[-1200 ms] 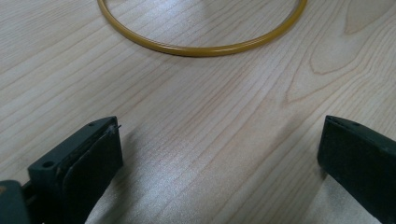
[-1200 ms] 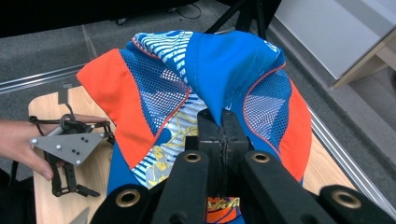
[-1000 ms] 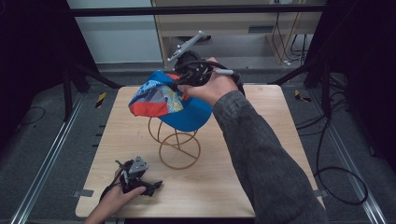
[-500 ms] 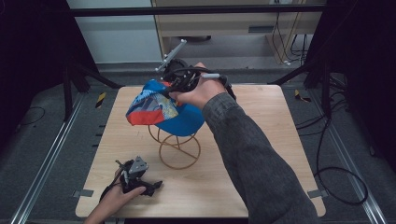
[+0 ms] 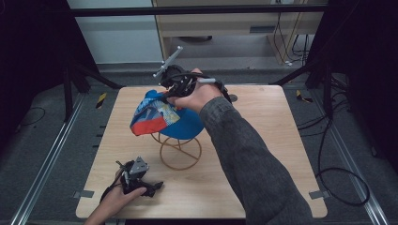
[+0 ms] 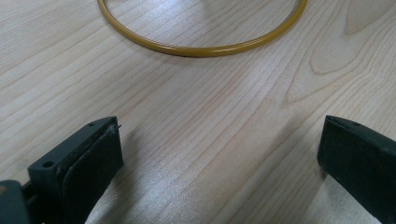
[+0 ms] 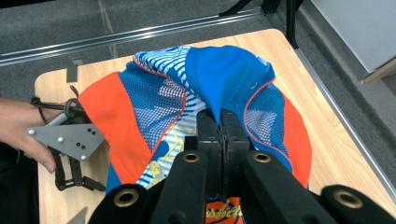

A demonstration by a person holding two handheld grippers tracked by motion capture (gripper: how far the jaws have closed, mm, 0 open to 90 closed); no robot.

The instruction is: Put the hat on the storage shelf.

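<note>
The cap (image 7: 205,93) is bright blue with orange parts, blue net, and white stripes, with yellow squiggles toward 7 o'clock. The wire stand (image 5: 180,151) is golden yellow. The table (image 5: 263,140) is pale wood with wavy lines. Both grippers (image 5: 136,180) are black.

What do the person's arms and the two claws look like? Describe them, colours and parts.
The right arm wears a dark grey speckled sleeve. The right claw is black, with brass-ringed holes in its jaw arms. The left claw is black too, topped by a grey three-cornered plate with small screws. Its jaws carry flat black pads.
</note>
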